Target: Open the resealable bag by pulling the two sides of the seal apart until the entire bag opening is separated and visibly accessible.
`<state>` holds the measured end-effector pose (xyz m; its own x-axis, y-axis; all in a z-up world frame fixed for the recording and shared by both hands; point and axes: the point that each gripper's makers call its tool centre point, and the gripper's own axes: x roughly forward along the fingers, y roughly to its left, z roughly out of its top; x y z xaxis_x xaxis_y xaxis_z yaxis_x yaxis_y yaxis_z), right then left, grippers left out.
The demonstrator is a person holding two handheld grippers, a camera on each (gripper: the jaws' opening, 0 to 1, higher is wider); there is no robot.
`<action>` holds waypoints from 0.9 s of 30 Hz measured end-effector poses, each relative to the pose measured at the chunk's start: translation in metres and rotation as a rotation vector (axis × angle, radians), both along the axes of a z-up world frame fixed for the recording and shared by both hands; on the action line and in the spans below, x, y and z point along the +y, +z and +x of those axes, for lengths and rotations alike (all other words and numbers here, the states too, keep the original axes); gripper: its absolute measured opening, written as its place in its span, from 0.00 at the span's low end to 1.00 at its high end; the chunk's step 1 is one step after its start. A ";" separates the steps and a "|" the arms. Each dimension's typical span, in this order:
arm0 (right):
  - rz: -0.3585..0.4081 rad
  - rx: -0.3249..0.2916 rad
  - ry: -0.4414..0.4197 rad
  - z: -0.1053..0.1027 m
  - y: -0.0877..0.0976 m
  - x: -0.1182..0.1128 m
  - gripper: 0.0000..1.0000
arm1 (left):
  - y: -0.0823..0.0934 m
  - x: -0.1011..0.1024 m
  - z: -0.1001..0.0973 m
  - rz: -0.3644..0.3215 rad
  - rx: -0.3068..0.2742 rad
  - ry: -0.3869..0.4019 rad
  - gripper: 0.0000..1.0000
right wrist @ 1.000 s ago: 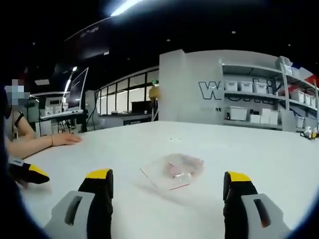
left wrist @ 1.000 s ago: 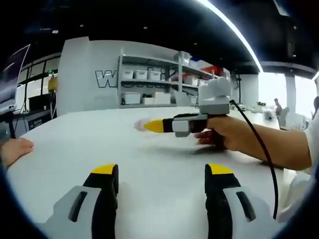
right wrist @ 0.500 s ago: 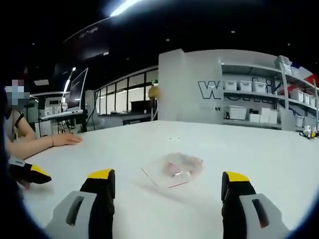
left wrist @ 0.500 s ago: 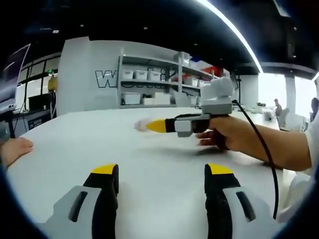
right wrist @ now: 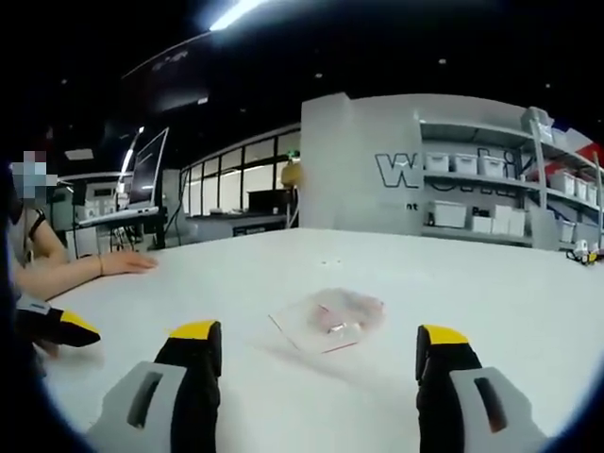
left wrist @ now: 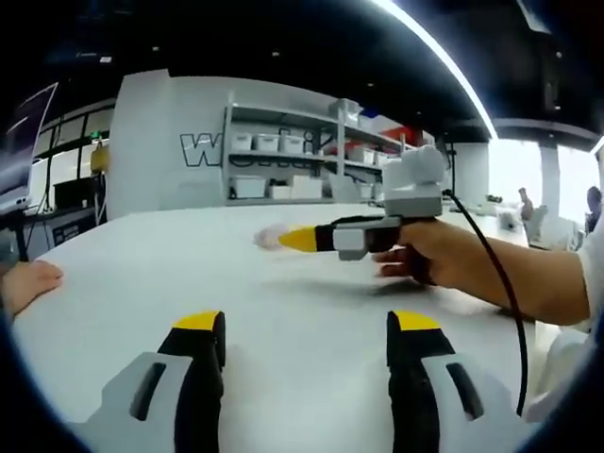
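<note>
The clear bag [right wrist: 328, 319] is seen lying flat on the white bench [right wrist: 491, 283], mid-frame in the right gripper view. Both the right gripper [right wrist: 319, 354] and left gripper [left wrist: 307, 344] are held wide open, fingers [right wrist: 196, 363] empty, nothing touched.

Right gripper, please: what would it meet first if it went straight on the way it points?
Probably the resealable bag lying on the white table, roughly centred ahead of its open fingers; depth is uncertain.

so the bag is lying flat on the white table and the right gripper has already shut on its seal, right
Not quite. The bag does lie flat on the white table, but the right gripper has not shut on it: in the right gripper view its jaws stand wide open, short of the bag, with bare table between them.
</note>
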<state>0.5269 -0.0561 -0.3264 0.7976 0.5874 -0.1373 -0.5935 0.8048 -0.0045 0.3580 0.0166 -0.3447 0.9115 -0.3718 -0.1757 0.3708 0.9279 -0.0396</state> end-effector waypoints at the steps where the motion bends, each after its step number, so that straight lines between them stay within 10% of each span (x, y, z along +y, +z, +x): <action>1: 0.000 0.000 -0.001 -0.001 0.000 0.000 0.86 | 0.000 0.000 0.000 0.000 0.000 0.000 0.70; 27: 0.010 -0.005 -0.009 -0.005 0.005 -0.005 0.80 | 0.000 0.000 0.002 0.000 0.003 -0.001 0.68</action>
<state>0.5216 -0.0614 -0.3211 0.8036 0.5814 -0.1277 -0.5861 0.8103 0.0008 0.3598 0.0163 -0.3451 0.9106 -0.3729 -0.1784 0.3717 0.9274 -0.0412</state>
